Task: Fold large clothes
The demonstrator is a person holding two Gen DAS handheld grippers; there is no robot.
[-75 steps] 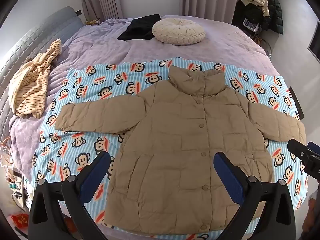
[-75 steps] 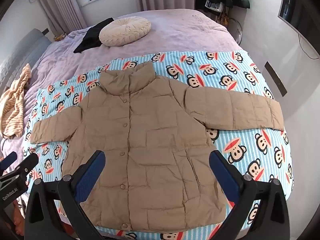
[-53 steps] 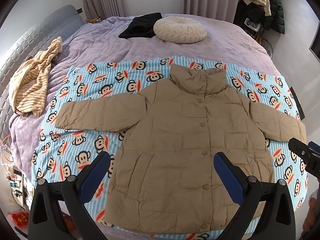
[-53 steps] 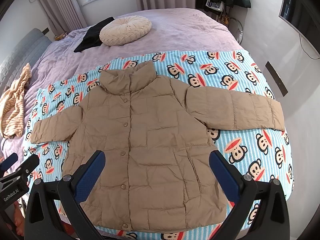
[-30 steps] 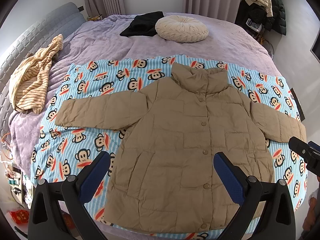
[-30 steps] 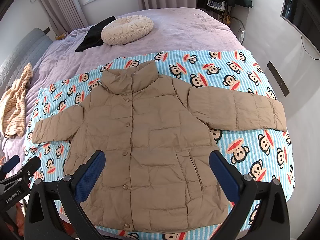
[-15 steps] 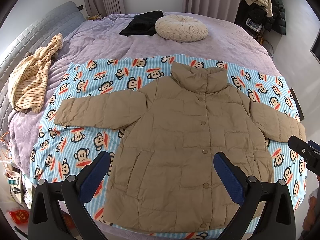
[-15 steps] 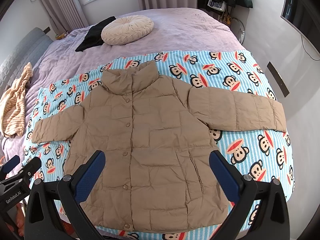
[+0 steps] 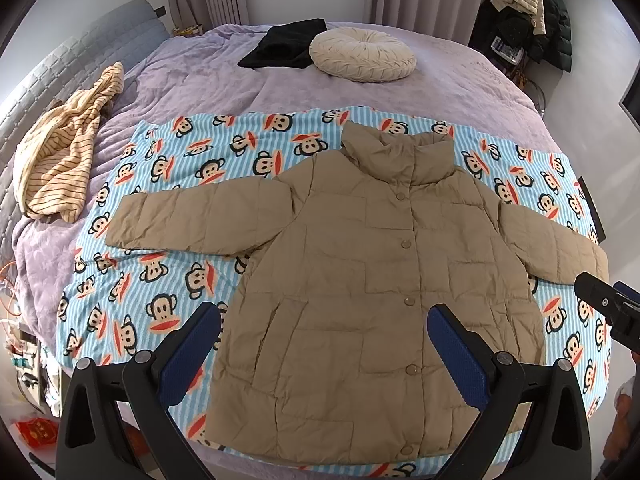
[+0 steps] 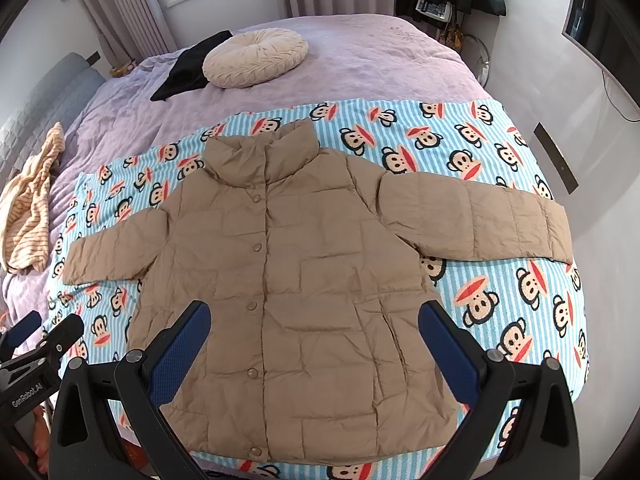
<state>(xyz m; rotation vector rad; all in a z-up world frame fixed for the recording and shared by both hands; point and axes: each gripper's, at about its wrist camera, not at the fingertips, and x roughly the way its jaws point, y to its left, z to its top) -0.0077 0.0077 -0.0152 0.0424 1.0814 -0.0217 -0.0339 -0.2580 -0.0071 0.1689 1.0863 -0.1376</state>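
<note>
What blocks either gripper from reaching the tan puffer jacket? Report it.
Nothing visible. The tan puffer jacket lies flat and uncovered on the monkey-print blanket; the left gripper and right gripper both hang open above its hem.

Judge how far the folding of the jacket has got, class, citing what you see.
Done: the jacket lies flat, front up, buttoned, both sleeves spread out on the monkey sheet. In hand: nothing; the left gripper and right gripper hover open above the hem, gripping no cloth. Left: every fold, sleeves and body alike.
</note>
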